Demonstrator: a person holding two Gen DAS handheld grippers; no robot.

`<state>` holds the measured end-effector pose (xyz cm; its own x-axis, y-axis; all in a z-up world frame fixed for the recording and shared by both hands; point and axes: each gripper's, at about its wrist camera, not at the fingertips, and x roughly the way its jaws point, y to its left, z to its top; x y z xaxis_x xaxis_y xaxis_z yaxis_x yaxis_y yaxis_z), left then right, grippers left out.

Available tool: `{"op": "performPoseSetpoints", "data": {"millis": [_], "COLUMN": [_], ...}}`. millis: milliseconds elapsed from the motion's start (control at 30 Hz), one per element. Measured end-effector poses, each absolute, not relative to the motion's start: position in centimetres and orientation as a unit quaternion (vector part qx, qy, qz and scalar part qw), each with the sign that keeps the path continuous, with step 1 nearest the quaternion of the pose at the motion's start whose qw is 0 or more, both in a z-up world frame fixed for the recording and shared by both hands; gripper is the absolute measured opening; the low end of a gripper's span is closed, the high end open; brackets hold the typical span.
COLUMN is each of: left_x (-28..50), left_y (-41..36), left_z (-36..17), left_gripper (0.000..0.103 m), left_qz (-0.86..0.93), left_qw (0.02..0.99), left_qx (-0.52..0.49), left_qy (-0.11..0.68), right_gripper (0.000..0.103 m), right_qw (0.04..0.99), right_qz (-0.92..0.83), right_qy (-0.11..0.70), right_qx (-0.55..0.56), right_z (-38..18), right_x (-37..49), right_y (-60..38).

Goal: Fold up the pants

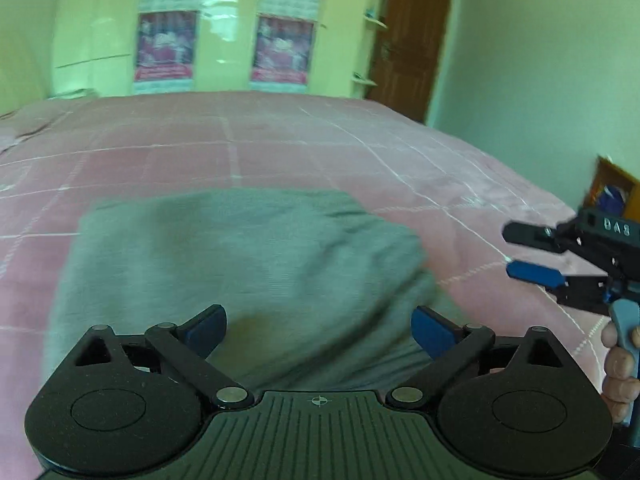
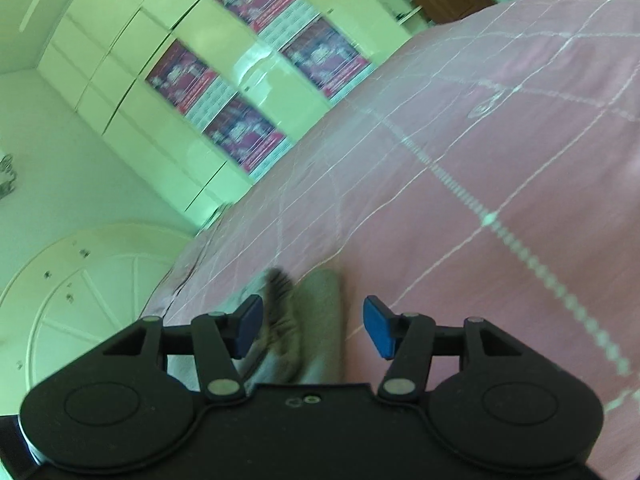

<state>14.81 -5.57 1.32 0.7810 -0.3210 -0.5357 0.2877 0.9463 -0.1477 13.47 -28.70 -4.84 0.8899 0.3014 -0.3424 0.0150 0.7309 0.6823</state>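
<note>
Grey pants (image 1: 240,272) lie folded into a rough rectangle on the pink bed cover (image 1: 280,148). My left gripper (image 1: 318,332) hovers open above the near edge of the pants and holds nothing. My right gripper (image 1: 516,252) shows at the right of the left wrist view, open, off the right side of the pants. In the right wrist view my right gripper (image 2: 314,328) is open and empty, and an edge of the pants (image 2: 316,320) shows between its blue pads (image 2: 378,330).
The pink checked bed cover (image 2: 480,160) fills the scene. Pale green wardrobes with posters (image 1: 224,28) stand beyond the bed. A brown door (image 1: 412,36) is at the back right. A wooden shelf (image 1: 612,188) sits right of the bed.
</note>
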Motion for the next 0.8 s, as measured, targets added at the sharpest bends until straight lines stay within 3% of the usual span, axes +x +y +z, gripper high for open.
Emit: {"op": "performPoseSetpoints", "data": {"millis": [367,433,533,600,633,667,700,800], "left_x": [11.6,11.4,11.0,10.5,10.3,10.1,10.1,10.6], "left_y": [7.4,8.4,9.3,9.8,9.9,10.0,9.9,10.0], "left_z": [-0.5,-1.1,-1.7,-2.0,-2.2,-2.3,-2.4,-2.4], "left_gripper": [0.098,0.098,0.098,0.098,0.098,0.098,0.098,0.098], "left_qz": [-0.047,-0.040,-0.036,-0.036,-0.036,-0.036,-0.037,-0.037], "left_qw": [0.947,0.945,0.944,0.943,0.943,0.943,0.943,0.942], "left_qx": [-0.082,-0.089,-0.093,-0.094,-0.092,-0.091,-0.092,-0.095], "left_qy": [0.307,0.311,0.316,0.317,0.318,0.317,0.318,0.319], "right_gripper": [0.049,0.052,0.065,0.067,0.064,0.044,0.035,0.022], "right_qw": [0.876,0.863,0.833,0.825,0.828,0.835,0.839,0.857], "right_qz": [0.134,0.115,0.110,0.101,0.094,0.082,0.079,0.090], "right_qy": [0.283,0.304,0.318,0.317,0.317,0.320,0.325,0.315], "right_qx": [0.367,0.387,0.440,0.456,0.453,0.441,0.428,0.397], "right_z": [-5.7,-6.1,-7.1,-7.4,-7.3,-7.2,-7.0,-5.6], "right_x": [15.7,17.0,18.6,19.4,19.8,20.1,20.4,20.0], "right_y": [-23.1,-22.9,-23.0,-22.8,-22.6,-22.3,-22.0,-20.9]}}
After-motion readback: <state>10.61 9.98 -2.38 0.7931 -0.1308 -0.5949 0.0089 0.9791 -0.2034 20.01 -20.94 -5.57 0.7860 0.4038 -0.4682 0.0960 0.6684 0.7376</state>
